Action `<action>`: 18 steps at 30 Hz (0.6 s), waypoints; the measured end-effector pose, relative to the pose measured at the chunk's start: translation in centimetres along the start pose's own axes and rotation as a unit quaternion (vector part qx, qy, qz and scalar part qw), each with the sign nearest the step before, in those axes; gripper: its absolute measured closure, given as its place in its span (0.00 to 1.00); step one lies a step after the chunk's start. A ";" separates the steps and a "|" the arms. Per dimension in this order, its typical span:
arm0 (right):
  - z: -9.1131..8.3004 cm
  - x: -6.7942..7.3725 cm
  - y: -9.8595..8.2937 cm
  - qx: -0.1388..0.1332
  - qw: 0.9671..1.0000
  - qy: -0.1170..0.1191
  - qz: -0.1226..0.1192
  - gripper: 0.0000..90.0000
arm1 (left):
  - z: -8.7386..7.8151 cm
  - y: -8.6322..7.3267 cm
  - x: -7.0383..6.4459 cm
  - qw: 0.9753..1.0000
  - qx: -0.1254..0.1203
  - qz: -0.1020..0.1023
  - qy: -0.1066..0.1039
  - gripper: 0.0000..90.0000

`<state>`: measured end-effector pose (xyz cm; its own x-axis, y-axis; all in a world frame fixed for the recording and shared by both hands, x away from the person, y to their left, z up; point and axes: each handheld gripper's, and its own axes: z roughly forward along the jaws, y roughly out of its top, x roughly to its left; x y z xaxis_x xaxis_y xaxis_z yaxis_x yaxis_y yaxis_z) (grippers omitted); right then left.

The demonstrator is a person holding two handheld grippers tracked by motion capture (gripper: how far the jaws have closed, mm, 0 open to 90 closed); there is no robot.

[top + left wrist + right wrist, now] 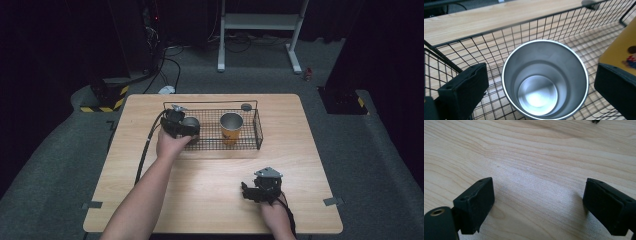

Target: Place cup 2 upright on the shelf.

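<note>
Wood-grain table [210, 185] carries a wire basket [257, 131] where the left gripper [541, 82], fingers released, straddles a steel cup [545, 80], probably light, rigid, slick; grip its wall at 3 and 9 o'clock.

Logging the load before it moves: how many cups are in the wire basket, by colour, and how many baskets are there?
Plain steel cups: 1
Yellow cups: 1
Wire baskets: 1
Total: 3
</note>
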<state>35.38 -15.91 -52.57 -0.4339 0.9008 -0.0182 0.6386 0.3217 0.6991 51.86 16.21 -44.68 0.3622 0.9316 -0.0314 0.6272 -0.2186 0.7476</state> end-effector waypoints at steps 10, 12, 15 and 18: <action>0.0 0.0 0.0 0.000 1.000 0.000 0.002 0.11 | -1.8 0.0 -0.2 1.000 -0.028 0.002 -0.009 0.00; 0.0 0.0 0.0 0.001 1.000 0.000 0.002 0.11 | -2.1 -0.3 -0.2 0.999 -0.031 0.001 -0.013 0.00; 0.0 0.0 0.0 0.001 1.000 0.000 0.002 0.11 | -2.7 -0.9 -0.1 0.999 -0.033 0.003 -0.018 0.01; 0.0 0.0 0.0 0.001 1.000 0.000 0.002 0.11 | -3.4 -1.6 0.0 0.999 -0.038 0.006 -0.021 0.01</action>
<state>35.37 -15.90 -52.56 -0.4320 0.9018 -0.0156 0.6408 0.3191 0.6982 48.50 17.53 -43.62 0.3997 0.9154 -0.0482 0.5689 -0.2065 0.7960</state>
